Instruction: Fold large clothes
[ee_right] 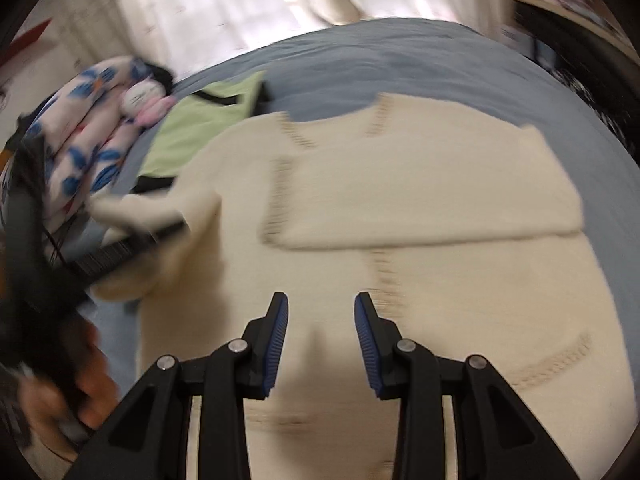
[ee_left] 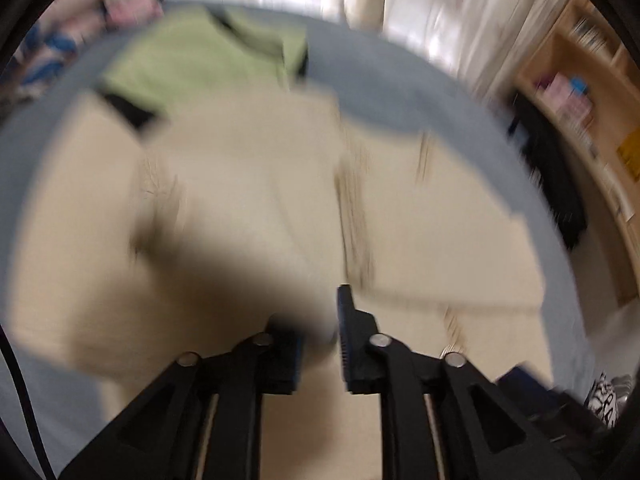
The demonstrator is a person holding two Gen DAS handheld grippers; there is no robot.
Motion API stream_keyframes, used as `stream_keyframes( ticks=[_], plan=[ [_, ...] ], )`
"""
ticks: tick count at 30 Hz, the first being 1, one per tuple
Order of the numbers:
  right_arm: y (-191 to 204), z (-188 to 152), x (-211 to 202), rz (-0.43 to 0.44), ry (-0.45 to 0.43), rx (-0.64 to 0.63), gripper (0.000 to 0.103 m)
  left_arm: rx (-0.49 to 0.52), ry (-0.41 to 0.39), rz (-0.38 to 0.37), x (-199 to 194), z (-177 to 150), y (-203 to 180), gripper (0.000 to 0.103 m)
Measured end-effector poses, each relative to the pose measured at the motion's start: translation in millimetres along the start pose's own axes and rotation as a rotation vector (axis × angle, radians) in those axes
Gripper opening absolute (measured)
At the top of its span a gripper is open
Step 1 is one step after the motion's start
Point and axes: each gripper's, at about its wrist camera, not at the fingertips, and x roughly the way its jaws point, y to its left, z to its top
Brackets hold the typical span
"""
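A cream knitted sweater [ee_right: 460, 292] with tan stitched seams lies spread on the blue bed [ee_right: 380, 52]. One part is folded across its chest [ee_right: 420, 184]. My right gripper [ee_right: 321, 300] hangs open just above the sweater's lower middle, with nothing between its fingers. At the left of the right wrist view, a hand [ee_right: 88, 380] holds my left gripper [ee_right: 120, 248], and the sweater's other sleeve [ee_right: 136, 208] is raised and draped on it. In the blurred left wrist view, a bunch of cream cloth [ee_left: 316, 332] fills the gap of my left gripper [ee_left: 320, 320] and hides its left fingertip.
A light green garment [ee_right: 192, 128] with black trim lies folded on the bed beyond the sweater's left shoulder. A flowered pillow [ee_right: 88, 136] and a pink plush toy [ee_right: 144, 96] sit at the bed's left. White curtains [ee_right: 224, 4] hang behind. A wooden shelf [ee_left: 580, 80] stands at the right.
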Motion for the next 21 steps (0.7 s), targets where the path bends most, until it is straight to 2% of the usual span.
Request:
stream_keyframes(
  ticks=[1,2,3,4,5,6,7,9,14,17,21],
  plan=[
    [-8,2,1,0.005,0.006,0.016,0.035,-0.006,0.052,0.017,16,-5,-3,0.029],
    [-17,3,2,0.014,0.012,0.033,0.035,-0.007,0.072,0.034,24,-10,-5,0.031],
    [-23,3,3,0.023,0.014,0.043,0.035,0.005,0.058,0.047,24,-13,-7,0.035],
    [-27,3,4,0.03,0.014,0.048,0.035,0.02,0.05,0.047,21,-13,-11,0.047],
    [-29,2,4,0.034,0.014,0.05,0.035,0.022,0.053,0.025,16,-12,-13,0.056],
    [-32,2,5,0.041,0.015,0.052,0.035,0.012,0.058,-0.005,11,-11,-15,0.07],
    [-33,3,6,0.05,0.016,0.055,0.035,0.004,0.055,-0.024,6,-10,-15,0.072],
    [-34,1,7,0.067,0.018,0.059,0.035,0.007,0.055,-0.041,-3,-10,-18,0.073],
    [-29,-2,5,0.085,0.014,0.03,0.035,-0.009,0.059,-0.041,-26,-35,-24,0.073],
    [-22,-4,6,0.096,0.021,0.005,0.035,-0.024,0.043,-0.049,-49,-54,-14,0.073],
    [-3,-9,4,0.109,0.016,-0.053,0.035,-0.045,-0.003,-0.02,-77,-66,5,0.073]
  ],
)
